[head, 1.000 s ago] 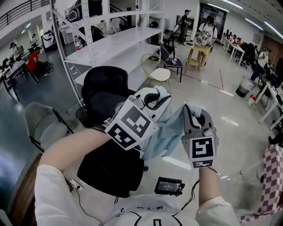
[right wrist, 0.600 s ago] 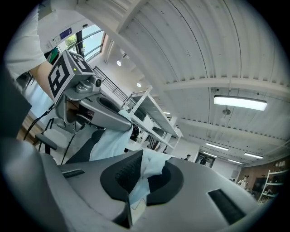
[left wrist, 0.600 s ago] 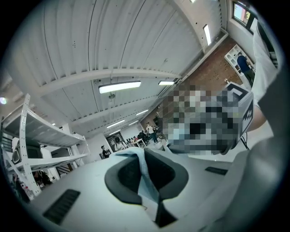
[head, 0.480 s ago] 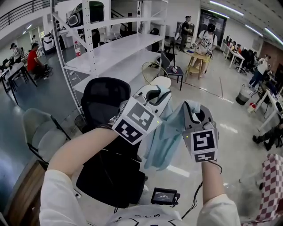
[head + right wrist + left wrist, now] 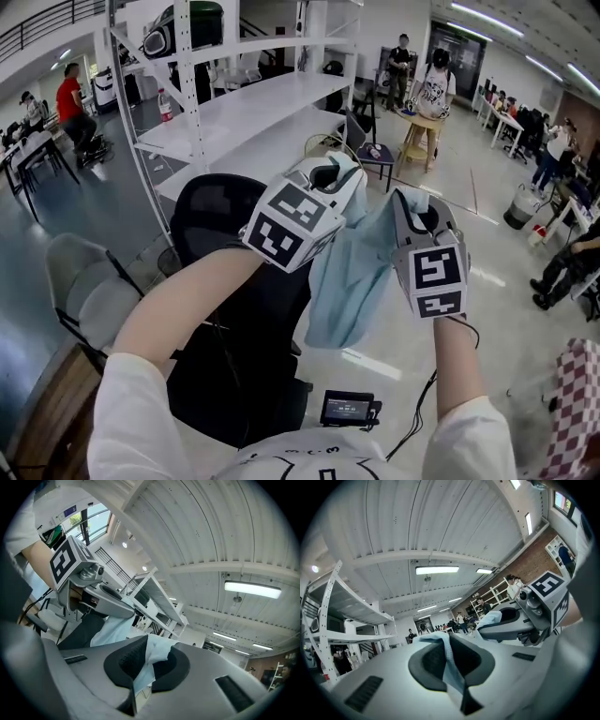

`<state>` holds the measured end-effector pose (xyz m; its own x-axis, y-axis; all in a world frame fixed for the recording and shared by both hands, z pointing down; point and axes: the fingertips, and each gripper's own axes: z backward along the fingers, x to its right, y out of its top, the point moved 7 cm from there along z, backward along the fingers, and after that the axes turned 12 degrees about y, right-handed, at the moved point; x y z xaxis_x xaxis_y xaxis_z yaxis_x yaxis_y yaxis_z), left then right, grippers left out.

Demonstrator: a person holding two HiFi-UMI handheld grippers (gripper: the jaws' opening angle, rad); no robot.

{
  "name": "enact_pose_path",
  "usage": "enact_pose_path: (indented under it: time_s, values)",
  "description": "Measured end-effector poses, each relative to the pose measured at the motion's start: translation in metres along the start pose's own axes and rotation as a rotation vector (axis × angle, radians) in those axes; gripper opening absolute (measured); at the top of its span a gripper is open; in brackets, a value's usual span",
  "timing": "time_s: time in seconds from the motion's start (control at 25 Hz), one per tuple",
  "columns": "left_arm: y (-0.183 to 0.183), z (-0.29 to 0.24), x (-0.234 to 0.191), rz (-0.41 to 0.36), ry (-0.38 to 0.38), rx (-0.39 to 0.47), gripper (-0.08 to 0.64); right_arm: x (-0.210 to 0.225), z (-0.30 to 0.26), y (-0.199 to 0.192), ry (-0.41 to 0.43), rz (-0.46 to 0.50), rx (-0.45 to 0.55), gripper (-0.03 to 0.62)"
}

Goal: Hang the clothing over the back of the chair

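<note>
Currently both grippers are raised in front of the person, roughly level, with the light-blue clothing (image 5: 352,272) stretched between them.

Left gripper (image 5: 336,180): jaws pressed together on a fold of the clothing's upper edge. In the left gripper view the fabric runs through the closed pads and comes out over their tips.

Right gripper (image 5: 413,208): jaws likewise clamped on the cloth. In the right gripper view a bunched fold sits between the dark pads, with a strip hanging out below.

Clothing: held up in the air by its top edge at two points. The rest hangs down freely in a loose drape between the two marker cubes. It rests on nothing.

Black office chair (image 5: 217,211): in the head view it stands below and left of the grippers. Its backrest shows behind the left forearm. The hanging cloth lies just past the backrest's right edge. Whether the two touch cannot be told.

White shelving rack (image 5: 244,103) stands behind the chair.
</note>
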<state>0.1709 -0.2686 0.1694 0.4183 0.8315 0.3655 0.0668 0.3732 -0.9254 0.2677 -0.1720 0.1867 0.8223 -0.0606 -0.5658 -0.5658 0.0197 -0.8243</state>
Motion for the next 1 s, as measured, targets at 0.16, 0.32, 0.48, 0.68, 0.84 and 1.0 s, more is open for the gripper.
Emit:
enact_pose_path:
  time_s: [0.16,0.32,0.48,0.68,0.84,1.0]
  values:
    - [-0.004,-0.026,-0.020,0.002,0.030,-0.003,0.009,0.019,-0.030,0.004,0.004,0.034,-0.004,0.012]
    - [-0.009,-0.051,-0.040,0.007,0.055,-0.002,0.009,0.036,-0.062,0.006,0.014,0.080,-0.022,0.012]
    - [-0.007,-0.073,-0.065,-0.017,0.095,0.001,0.009,0.052,-0.092,0.013,0.012,0.115,-0.031,0.012]
    - [-0.011,-0.097,-0.103,-0.043,0.154,-0.016,0.009,0.070,-0.122,0.017,0.010,0.131,-0.033,0.012]
    - [-0.022,-0.101,-0.139,-0.002,0.203,-0.018,0.009,0.080,-0.145,0.018,0.006,0.138,-0.032,0.012]
    - [-0.028,-0.095,-0.166,-0.006,0.241,-0.018,0.009,0.078,-0.167,0.018,0.012,0.170,-0.026,0.012]
